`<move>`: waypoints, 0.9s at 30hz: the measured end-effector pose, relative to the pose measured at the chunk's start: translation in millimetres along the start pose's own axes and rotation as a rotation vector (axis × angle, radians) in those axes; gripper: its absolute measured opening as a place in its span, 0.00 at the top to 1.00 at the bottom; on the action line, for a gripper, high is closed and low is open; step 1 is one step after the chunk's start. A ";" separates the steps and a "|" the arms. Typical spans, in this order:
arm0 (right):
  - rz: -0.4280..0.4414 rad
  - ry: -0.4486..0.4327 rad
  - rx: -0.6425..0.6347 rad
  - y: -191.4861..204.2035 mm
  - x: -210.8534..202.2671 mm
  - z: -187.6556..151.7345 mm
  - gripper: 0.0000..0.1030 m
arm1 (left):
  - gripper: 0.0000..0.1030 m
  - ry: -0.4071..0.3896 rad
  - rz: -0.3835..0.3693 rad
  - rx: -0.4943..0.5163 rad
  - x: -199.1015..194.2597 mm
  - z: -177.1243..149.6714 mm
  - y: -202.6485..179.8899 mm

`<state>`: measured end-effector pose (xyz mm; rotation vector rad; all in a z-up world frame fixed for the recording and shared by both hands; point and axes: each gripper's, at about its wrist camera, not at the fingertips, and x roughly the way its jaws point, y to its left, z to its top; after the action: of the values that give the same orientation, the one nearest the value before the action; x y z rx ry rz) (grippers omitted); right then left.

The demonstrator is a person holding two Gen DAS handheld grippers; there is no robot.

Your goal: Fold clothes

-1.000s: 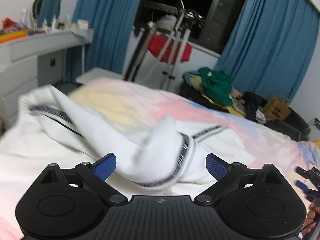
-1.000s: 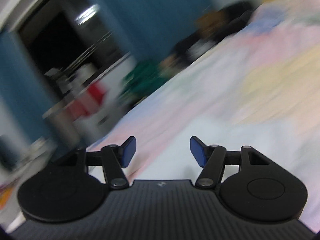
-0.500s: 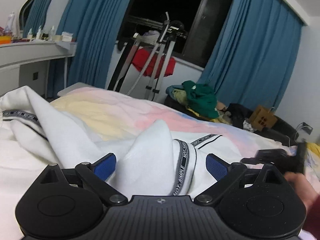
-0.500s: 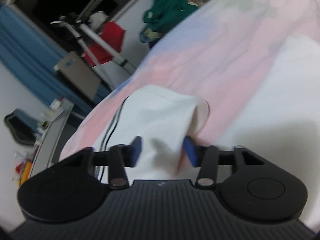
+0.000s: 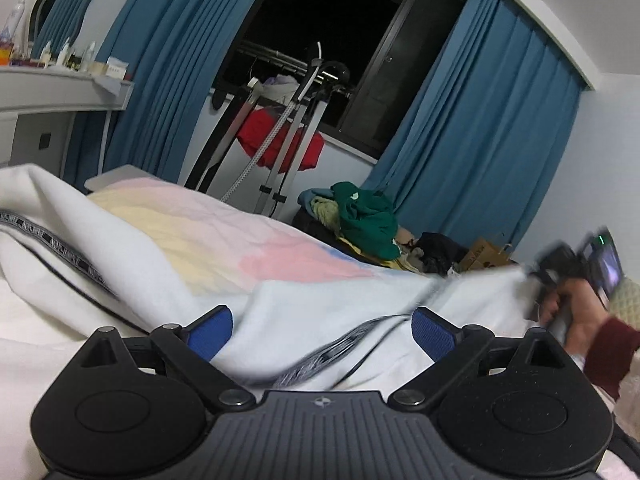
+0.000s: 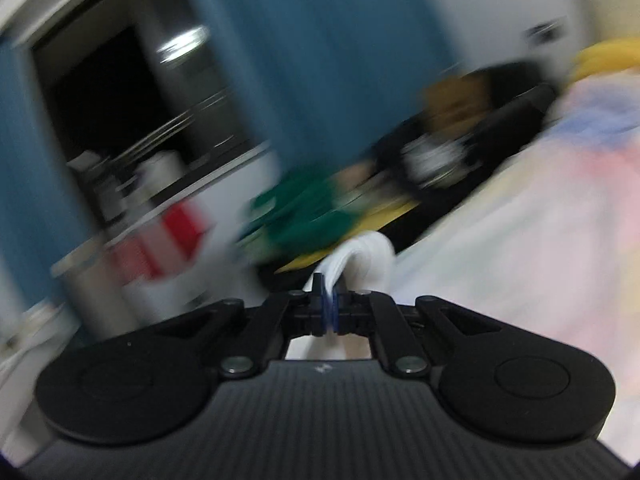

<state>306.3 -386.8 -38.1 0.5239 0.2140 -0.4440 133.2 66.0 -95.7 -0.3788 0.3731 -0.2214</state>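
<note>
A white garment (image 5: 132, 264) with black lettered trim lies rumpled on the pastel bedspread (image 5: 224, 236). My left gripper (image 5: 322, 330) stands open low over it, cloth bunched between the blue pads (image 5: 210, 332) without being pinched. In the left wrist view the right gripper (image 5: 536, 276), in a person's hand with a dark red sleeve, holds a stretched white sleeve at the right. In the blurred right wrist view my right gripper (image 6: 330, 306) is shut on a fold of that white sleeve (image 6: 366, 254), lifted off the bed.
Beyond the bed stand a metal drying rack (image 5: 280, 140) with a red cloth, a pile of green and dark clothes (image 5: 368, 220), a cardboard box (image 5: 484, 254) and blue curtains (image 5: 472, 152). A white dresser (image 5: 48, 108) with bottles is at the left.
The right gripper closed on the white sleeve and pulled it up and to the right, stretching it out. The left gripper sank lower toward the garment, still open.
</note>
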 end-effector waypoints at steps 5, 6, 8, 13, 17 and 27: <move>-0.293 0.246 0.018 -104.6 30.1 -32.6 0.95 | 0.05 0.063 0.037 0.046 9.6 -6.9 -11.5; -0.308 0.290 0.046 -121.4 31.2 -43.7 0.95 | 0.05 0.094 0.067 0.066 15.2 -10.6 -12.3; -0.284 0.286 0.080 -142.6 23.9 -59.3 0.95 | 0.06 0.146 0.099 0.075 24.6 -16.4 -10.2; -0.215 0.222 0.037 -148.0 7.0 -77.0 0.92 | 0.06 0.221 0.135 0.059 41.0 -24.6 -0.6; -0.183 0.228 0.085 -145.1 -5.3 -77.7 0.84 | 0.06 0.234 0.156 0.060 49.3 -22.8 4.3; -0.025 0.257 0.150 -104.1 -108.0 -72.4 0.41 | 0.08 0.218 0.178 0.074 35.8 -20.0 1.6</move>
<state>156.8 -391.2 -111.4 0.7263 0.4371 -0.4186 158.1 51.1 -124.7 -0.2474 0.6083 -0.1019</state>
